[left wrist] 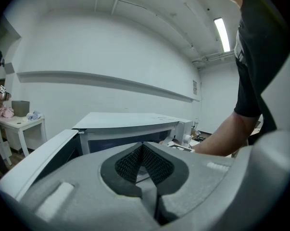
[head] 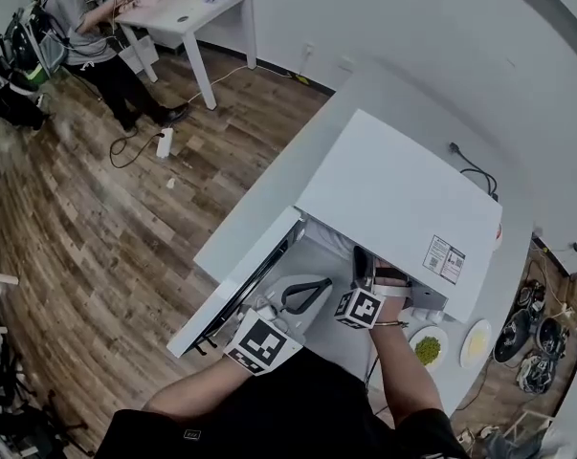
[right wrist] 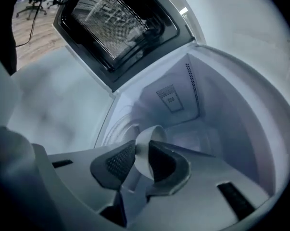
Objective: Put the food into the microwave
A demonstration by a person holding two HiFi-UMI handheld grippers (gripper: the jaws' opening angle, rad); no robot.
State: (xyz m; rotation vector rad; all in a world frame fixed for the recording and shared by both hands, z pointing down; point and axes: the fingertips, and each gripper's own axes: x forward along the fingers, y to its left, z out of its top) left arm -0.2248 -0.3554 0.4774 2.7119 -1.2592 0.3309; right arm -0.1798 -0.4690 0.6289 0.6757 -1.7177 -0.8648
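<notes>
The right gripper [right wrist: 137, 160] is closed part-way on the thin rim of a white dish [right wrist: 147, 138], which is held inside the microwave [right wrist: 221, 109], past the open door [right wrist: 116, 23]. The dish is judged stiff, light, smooth and breakable, so the rim grip is best kept level. Its contents cannot be made out. The left gripper [left wrist: 144, 165] is closed on nothing. Beside the microwave, a plate of green food [head: 428, 349] and a plate of yellow food [head: 477, 340] are seen.

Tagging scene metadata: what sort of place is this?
Likely a lab or office room rather than a home kitchen: a boxy white microwave on a long white counter, a plain white desk, and a wood-plank floor.
</notes>
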